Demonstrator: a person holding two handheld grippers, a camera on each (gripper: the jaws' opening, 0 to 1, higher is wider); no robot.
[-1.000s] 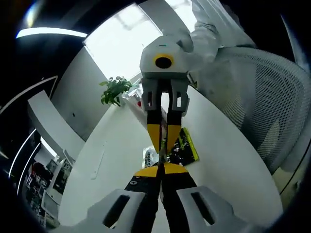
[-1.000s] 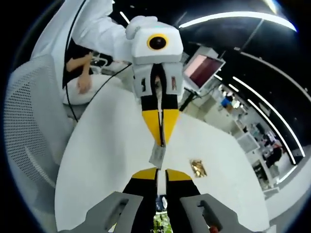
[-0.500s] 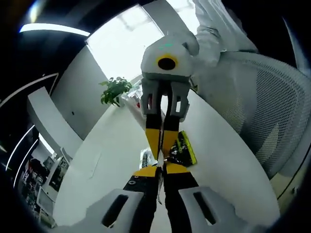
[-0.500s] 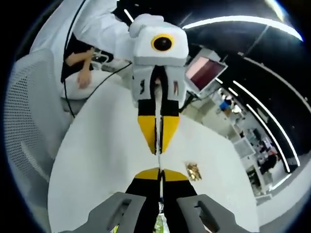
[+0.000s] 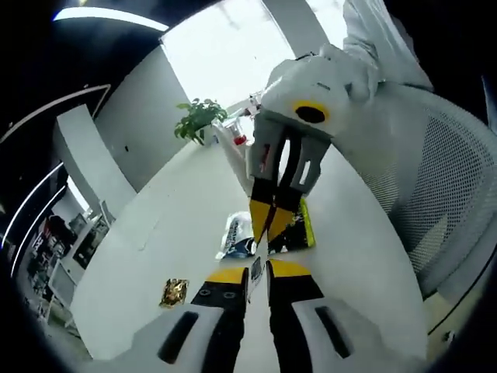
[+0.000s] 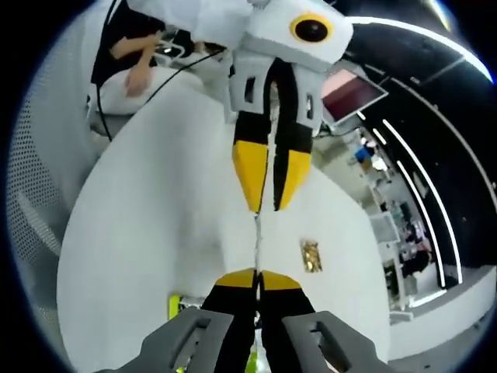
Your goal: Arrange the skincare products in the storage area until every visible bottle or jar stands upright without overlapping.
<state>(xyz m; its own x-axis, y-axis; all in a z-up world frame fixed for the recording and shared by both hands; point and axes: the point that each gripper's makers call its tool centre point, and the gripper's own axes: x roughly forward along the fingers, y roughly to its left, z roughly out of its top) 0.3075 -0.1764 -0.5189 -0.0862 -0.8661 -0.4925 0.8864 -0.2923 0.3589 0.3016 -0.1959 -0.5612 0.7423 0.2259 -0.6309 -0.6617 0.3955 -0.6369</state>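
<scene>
Skincare sachet point(image 6: 255, 237), a thin strip hanging over the white table point(image 6: 147, 233), is pinched edge-on between the closed left gripper point(image 6: 266, 208) and closed right gripper point(image 6: 256, 273), so uneven pulling could probably tear or drop it

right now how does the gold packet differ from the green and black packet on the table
The gold packet is small, squarish and plain shiny gold; the green and black packet is larger, longer and printed. The gold packet lies alone on the white table, away from the grippers; the green and black packet lies behind the right gripper, beside a white and blue sachet. Both lie flat.
</scene>
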